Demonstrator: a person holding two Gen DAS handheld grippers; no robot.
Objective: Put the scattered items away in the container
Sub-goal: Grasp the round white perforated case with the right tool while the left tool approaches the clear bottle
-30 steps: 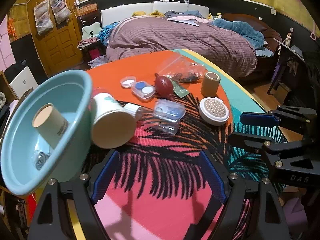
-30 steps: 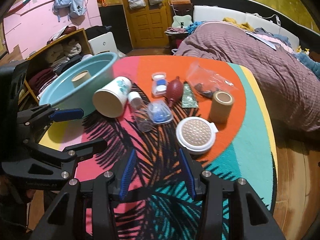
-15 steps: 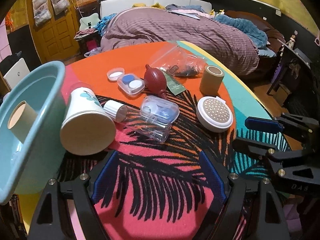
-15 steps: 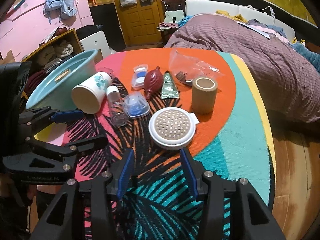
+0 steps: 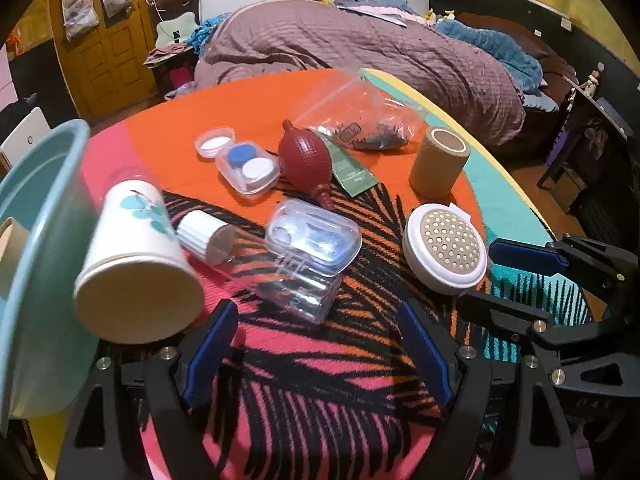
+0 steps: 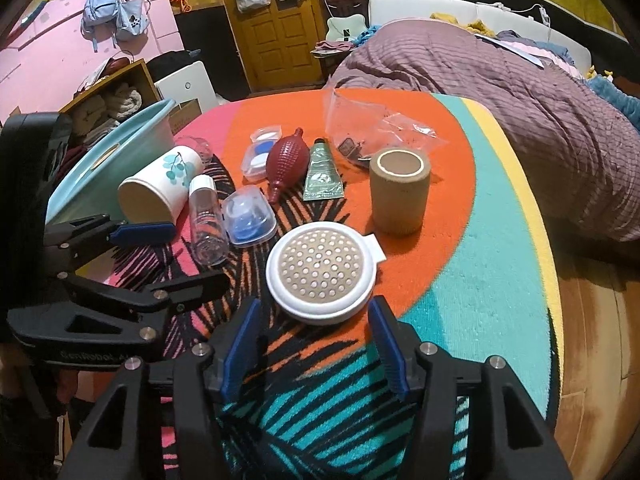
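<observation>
A light blue basin [image 5: 36, 240] [image 6: 104, 164] stands at the table's left edge with a cardboard roll inside. Scattered beside it lie a tipped paper cup [image 5: 136, 264] [image 6: 160, 184], a clear bottle with a white cap [image 5: 256, 264] [image 6: 206, 220], a clear lens box [image 5: 314, 236] [image 6: 250, 220], a red rubber bulb [image 5: 306, 160] [image 6: 284, 164], a round white perforated disc [image 5: 446, 248] [image 6: 322, 272] and a tan roll [image 5: 438, 164] [image 6: 400, 192]. My left gripper [image 5: 316, 348] is open just short of the bottle. My right gripper [image 6: 316, 344] is open, its fingers flanking the disc's near edge.
Farther back sit a small lens case [image 5: 248, 170], a white lid [image 5: 215, 142], a green sachet [image 6: 323, 172] and a clear plastic bag [image 5: 360, 120]. A bed with a purple cover [image 5: 360, 48] lies beyond the colourful table [image 6: 480, 280]. Shelves and a wooden door stand to the left.
Both grippers have moved forward over the table. The left has swung right, away from the basin, toward the bottle. The right has closed in on the white disc.
</observation>
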